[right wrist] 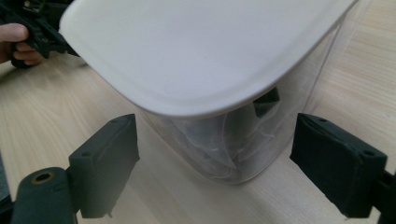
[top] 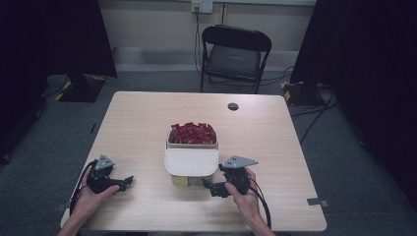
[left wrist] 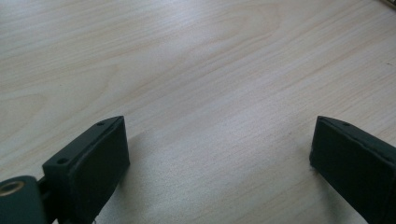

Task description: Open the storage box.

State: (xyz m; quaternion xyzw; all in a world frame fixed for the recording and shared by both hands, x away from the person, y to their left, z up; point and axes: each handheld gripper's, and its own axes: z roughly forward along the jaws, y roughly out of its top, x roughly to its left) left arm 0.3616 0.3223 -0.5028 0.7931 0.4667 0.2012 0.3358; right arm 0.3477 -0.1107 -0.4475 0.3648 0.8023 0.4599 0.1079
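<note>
Resting on the pale wooden table (top: 147,128), both grippers gape empty: right gripper (right wrist: 215,154) facing the white-lidded clear plastic container (right wrist: 210,60), left gripper (left wrist: 219,154) well apart.

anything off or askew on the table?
The white lid isn't seated: in the right gripper view it lies tilted across the clear tub. Nothing spilled; the red packets sit in their box. Right claw open near the tub.

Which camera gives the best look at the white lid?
The right gripper view: the lid is close, sitting on a clear container between open jaws. The high view shows it small, from above. The left gripper view shows bare table.
</note>
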